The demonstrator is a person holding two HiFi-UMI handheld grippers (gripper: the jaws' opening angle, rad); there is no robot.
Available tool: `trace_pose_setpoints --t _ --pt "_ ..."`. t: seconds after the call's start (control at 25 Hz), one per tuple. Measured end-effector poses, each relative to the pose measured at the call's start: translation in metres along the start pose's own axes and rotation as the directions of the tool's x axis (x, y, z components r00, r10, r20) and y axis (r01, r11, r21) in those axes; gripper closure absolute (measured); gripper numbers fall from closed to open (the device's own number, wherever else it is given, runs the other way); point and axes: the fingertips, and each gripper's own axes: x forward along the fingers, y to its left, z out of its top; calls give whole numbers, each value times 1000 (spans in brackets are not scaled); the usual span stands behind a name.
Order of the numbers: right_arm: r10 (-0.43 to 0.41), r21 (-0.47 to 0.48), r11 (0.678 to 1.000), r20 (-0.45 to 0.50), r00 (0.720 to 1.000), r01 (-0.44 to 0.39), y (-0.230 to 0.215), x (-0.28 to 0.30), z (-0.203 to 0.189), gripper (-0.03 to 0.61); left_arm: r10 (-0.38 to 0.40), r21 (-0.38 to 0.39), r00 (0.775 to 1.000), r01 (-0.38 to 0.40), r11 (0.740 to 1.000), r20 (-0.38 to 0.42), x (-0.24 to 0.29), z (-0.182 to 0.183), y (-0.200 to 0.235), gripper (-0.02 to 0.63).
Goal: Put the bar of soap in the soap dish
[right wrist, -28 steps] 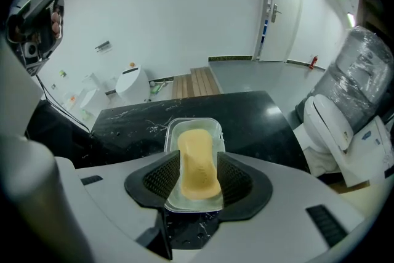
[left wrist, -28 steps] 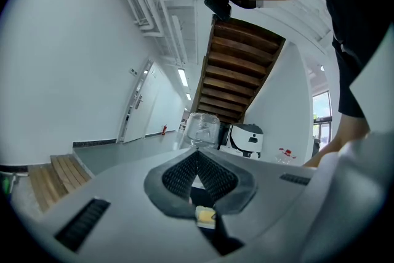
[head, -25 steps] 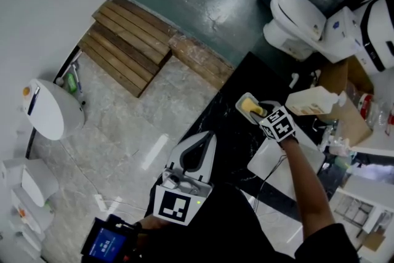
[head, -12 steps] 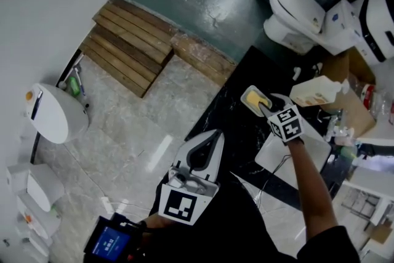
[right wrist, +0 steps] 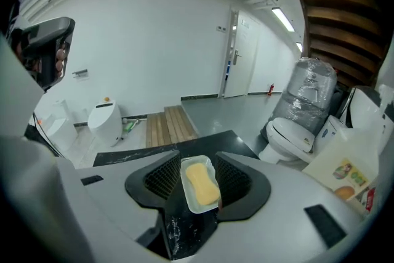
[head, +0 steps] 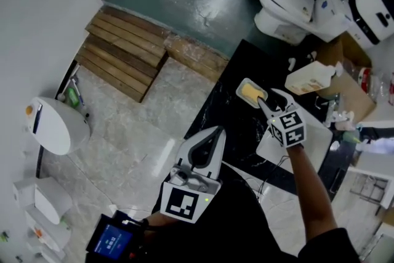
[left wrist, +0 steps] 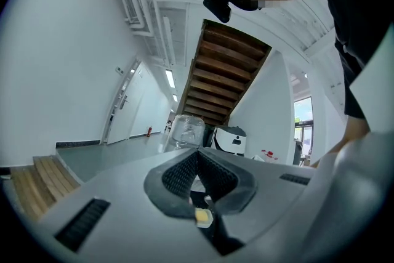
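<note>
A yellow bar of soap (head: 251,93) lies in a white soap dish (head: 242,87) on the black counter (head: 237,132). My right gripper (head: 268,97) hangs just behind the dish, open, its fingertips close to the dish's near edge. In the right gripper view the soap (right wrist: 202,183) rests inside the dish (right wrist: 187,167), framed by the spread jaws of the right gripper (right wrist: 197,158), which do not touch it. My left gripper (head: 215,131) is held low near the person's body, shut and empty. In the left gripper view the left gripper (left wrist: 198,152) has its pads meeting at the tip.
A white labelled bottle (head: 309,78) and a cardboard box (head: 351,92) stand right of the dish. A white board (head: 320,138) lies under the right forearm. Beyond the counter are a toilet (head: 286,3), a wooden pallet (head: 126,52) and a white unit (head: 55,126) on the floor.
My right gripper has drawn back from over the dish toward the person, leaving the soap lying in the dish. The left gripper has stayed about where it was.
</note>
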Motion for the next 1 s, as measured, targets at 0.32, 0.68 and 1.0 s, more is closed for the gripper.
trace_pose_setpoints --t 0.32,0.68,1.0 --pt "-80 82 994 100 992 72 20 -43 29 396 -90 -6 996 89 996 -19 12 -3 -21 614" --pt "-198 149 973 173 965 174 28 -90 24 462 -183 -2 983 183 983 -4 21 2 -42 614" --pt "-368 291 911 257 894 291 25 -144 30 563 -244 0 970 244 970 -6 21 4 -50 614"
